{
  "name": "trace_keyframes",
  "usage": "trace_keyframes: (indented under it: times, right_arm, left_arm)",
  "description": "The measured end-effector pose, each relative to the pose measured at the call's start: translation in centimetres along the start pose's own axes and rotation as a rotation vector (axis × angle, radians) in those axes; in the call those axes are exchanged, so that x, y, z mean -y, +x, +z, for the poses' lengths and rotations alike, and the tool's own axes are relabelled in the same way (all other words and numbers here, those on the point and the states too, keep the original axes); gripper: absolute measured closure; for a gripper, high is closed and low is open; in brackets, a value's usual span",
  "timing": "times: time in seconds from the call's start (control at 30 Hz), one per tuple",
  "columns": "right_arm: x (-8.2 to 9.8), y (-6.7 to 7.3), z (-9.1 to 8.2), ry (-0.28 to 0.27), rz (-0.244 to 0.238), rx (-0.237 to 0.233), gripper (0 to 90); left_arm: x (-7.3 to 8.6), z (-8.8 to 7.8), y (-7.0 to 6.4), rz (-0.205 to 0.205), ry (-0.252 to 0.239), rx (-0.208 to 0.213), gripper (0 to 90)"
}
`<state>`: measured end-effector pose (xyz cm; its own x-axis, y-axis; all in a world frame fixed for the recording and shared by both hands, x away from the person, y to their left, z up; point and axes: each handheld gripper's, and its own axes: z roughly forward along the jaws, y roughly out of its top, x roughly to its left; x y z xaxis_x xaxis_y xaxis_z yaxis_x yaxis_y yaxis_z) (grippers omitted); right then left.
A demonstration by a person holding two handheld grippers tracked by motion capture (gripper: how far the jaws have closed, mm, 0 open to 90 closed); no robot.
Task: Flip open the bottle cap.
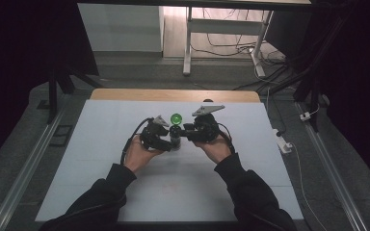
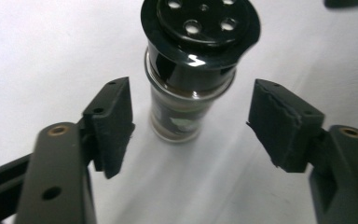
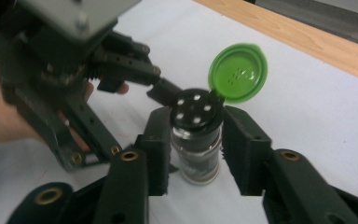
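The spice jar (image 3: 196,140) is stood near the table's (image 1: 101,159) middle, green lid (image 3: 238,72) flipped open. It is flanked by the left gripper (image 2: 191,123) and right gripper (image 3: 193,149), jaws apart. It could be tipped by a bump, and spice spilled.

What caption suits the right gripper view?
Spice shaker with green flip lid open stands between the right gripper's jaws.
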<state>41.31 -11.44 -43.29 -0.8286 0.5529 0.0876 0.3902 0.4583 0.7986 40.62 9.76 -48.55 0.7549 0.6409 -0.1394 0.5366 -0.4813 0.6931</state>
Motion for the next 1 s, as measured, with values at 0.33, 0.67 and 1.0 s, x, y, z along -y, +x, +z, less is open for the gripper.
trace_keyframes:
  times: [0.33, 0.67, 1.0]
  right_arm:
    - [1.0, 0.8, -1.2, 0.019, 0.015, -0.022, 39.0]
    - [2.0, 1.7, -2.5, 0.034, 0.023, -0.033, 20.3]
    - [3.2, 2.7, -4.3, 0.040, 0.012, -0.041, 7.7]
  left_arm:
    - [1.0, -2.5, 0.4, -0.042, -0.032, 0.084, 20.1]
    - [2.5, -5.2, -0.2, -0.051, -0.015, 0.111, 10.6]
    - [4.7, -8.2, -1.5, -0.048, -0.058, 0.116, 2.2]
